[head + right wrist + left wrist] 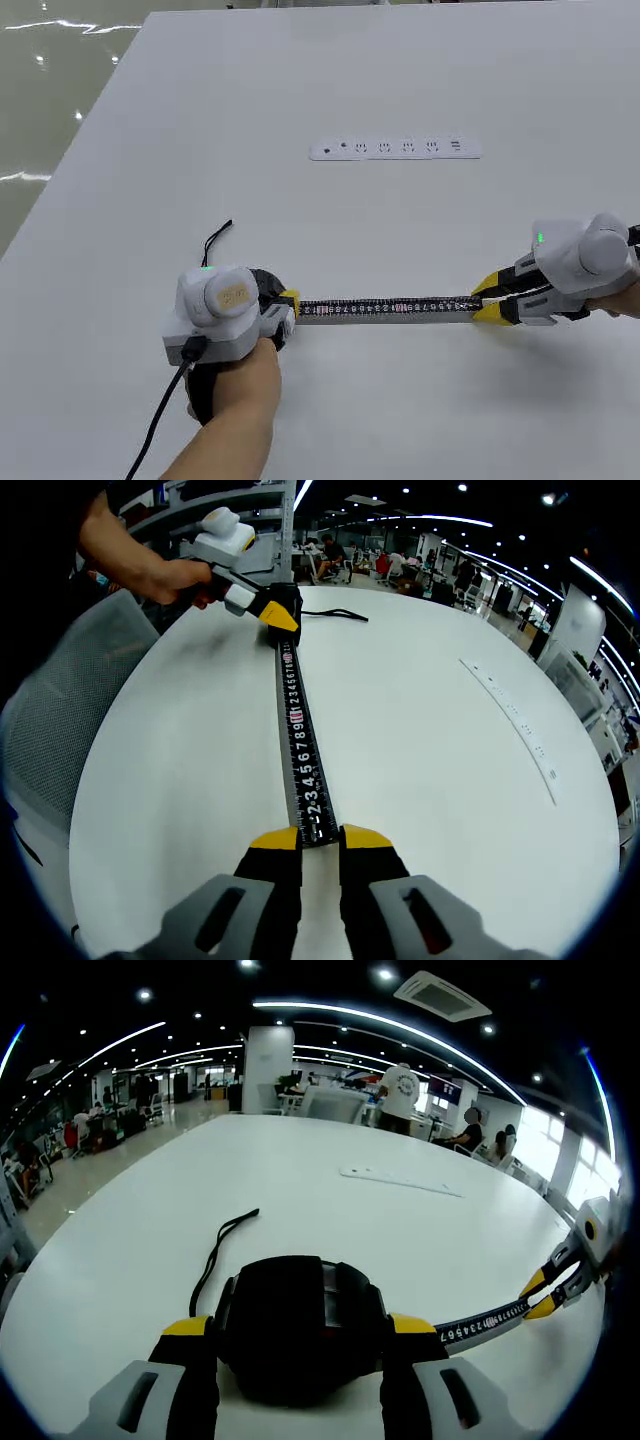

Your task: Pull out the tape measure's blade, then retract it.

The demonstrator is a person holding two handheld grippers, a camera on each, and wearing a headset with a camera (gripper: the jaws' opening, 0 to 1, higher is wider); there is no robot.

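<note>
tape case [300, 1325]: matt black plastic | blade [300, 750]: smooth dark finish | table [400, 60]: smooth matt white

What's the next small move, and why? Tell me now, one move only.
Probably ease the right gripper toward the black tape measure case, holding the dark numbered blade so it feeds in gently. The blade already spans the white table from the case, clamped in the left gripper, to the right gripper's shut jaws, so the pull-out looks done.
</note>
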